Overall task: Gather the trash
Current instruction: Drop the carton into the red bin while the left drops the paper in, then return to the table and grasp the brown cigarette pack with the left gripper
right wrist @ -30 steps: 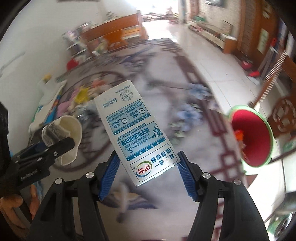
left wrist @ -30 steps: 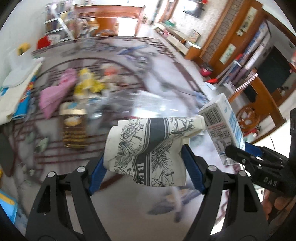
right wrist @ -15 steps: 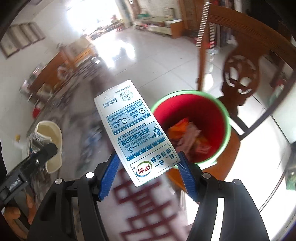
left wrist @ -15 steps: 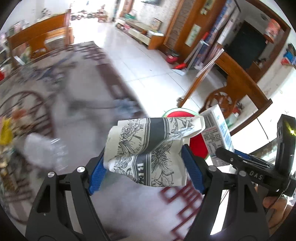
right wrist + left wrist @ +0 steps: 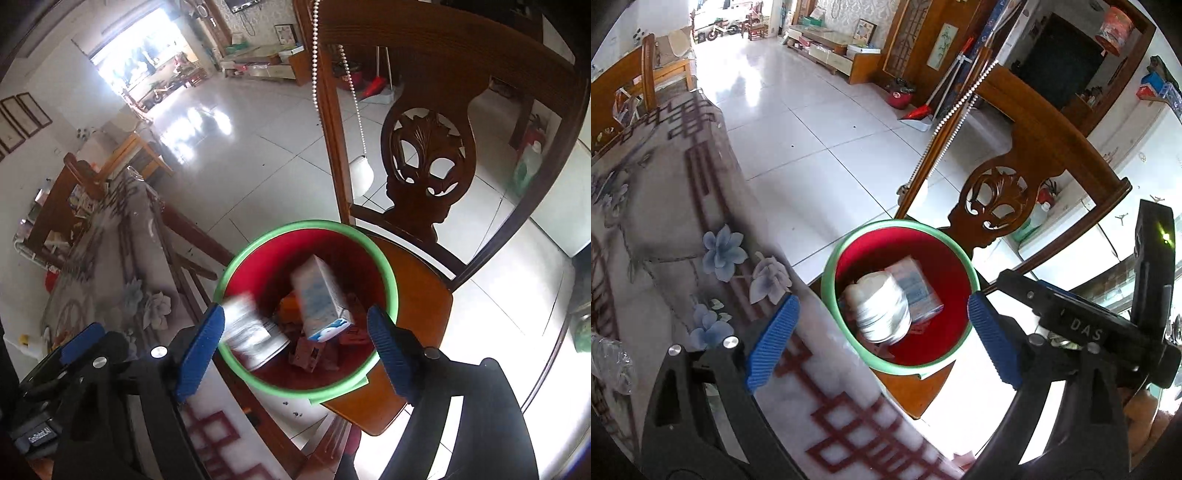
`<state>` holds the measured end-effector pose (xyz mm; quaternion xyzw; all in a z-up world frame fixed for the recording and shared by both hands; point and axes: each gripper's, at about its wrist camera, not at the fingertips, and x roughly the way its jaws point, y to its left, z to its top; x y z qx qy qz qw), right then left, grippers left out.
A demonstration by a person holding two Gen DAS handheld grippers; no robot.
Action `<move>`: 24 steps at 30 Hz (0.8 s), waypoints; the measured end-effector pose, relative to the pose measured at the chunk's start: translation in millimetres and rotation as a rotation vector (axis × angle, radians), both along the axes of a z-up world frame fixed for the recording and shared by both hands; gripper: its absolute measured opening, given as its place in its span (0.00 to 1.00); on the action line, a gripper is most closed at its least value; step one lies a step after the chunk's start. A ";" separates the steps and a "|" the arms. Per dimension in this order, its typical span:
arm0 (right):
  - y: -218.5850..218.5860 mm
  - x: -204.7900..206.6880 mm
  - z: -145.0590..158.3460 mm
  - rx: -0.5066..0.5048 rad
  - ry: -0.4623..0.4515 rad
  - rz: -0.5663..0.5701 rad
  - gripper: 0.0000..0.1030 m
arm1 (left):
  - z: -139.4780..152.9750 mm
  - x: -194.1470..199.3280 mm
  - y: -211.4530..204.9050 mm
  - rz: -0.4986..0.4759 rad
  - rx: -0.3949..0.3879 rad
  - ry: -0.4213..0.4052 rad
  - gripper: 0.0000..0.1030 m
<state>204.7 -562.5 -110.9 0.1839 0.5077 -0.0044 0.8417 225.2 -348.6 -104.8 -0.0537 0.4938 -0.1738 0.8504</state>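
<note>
Bucket [image 5: 388, 273] holds one cup [image 5: 251, 341], one carton [image 5: 321, 299].

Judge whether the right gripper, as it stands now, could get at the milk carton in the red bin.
Probably yes: the right gripper is open directly above the red bin, and the milk carton lies uppermost with nothing covering it.

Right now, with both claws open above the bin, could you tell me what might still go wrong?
1. The red bin stands on a chair seat, not the floor; a knock from the right claw could tip it.
2. The blurred paper cup is near the bin's rim and might bounce out.
3. The milk carton looks mid-fall, so where it settles is unclear.
</note>
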 end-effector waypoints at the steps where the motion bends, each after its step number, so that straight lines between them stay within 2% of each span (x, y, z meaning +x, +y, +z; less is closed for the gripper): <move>1: 0.0 -0.7 -1.3 0.003 -0.001 0.004 0.75 | 0.3 -1.5 4.5 0.014 0.006 -0.004 0.88; 6: 14.2 -2.2 -4.8 -0.020 0.003 0.061 0.76 | 0.2 -12.0 46.3 0.125 0.017 -0.008 0.88; 10: 34.7 -3.8 -9.7 -0.043 0.007 0.128 0.76 | -3.2 -27.0 99.5 0.244 0.075 -0.016 0.88; 13: 50.9 -6.4 -12.7 -0.039 0.019 0.167 0.76 | -5.9 -42.2 158.7 0.379 0.147 -0.021 0.88; 19: 84.9 -14.8 -19.2 -0.035 0.043 0.217 0.76 | -20.6 -88.5 304.4 0.745 0.263 0.034 0.88; 22: 104.2 -19.5 -20.4 -0.042 0.047 0.241 0.76 | -34.1 -110.0 351.2 0.837 0.297 0.087 0.88; 24: 115.8 -22.4 -20.4 -0.045 0.047 0.251 0.76 | -44.4 -117.8 371.2 0.854 0.309 0.119 0.88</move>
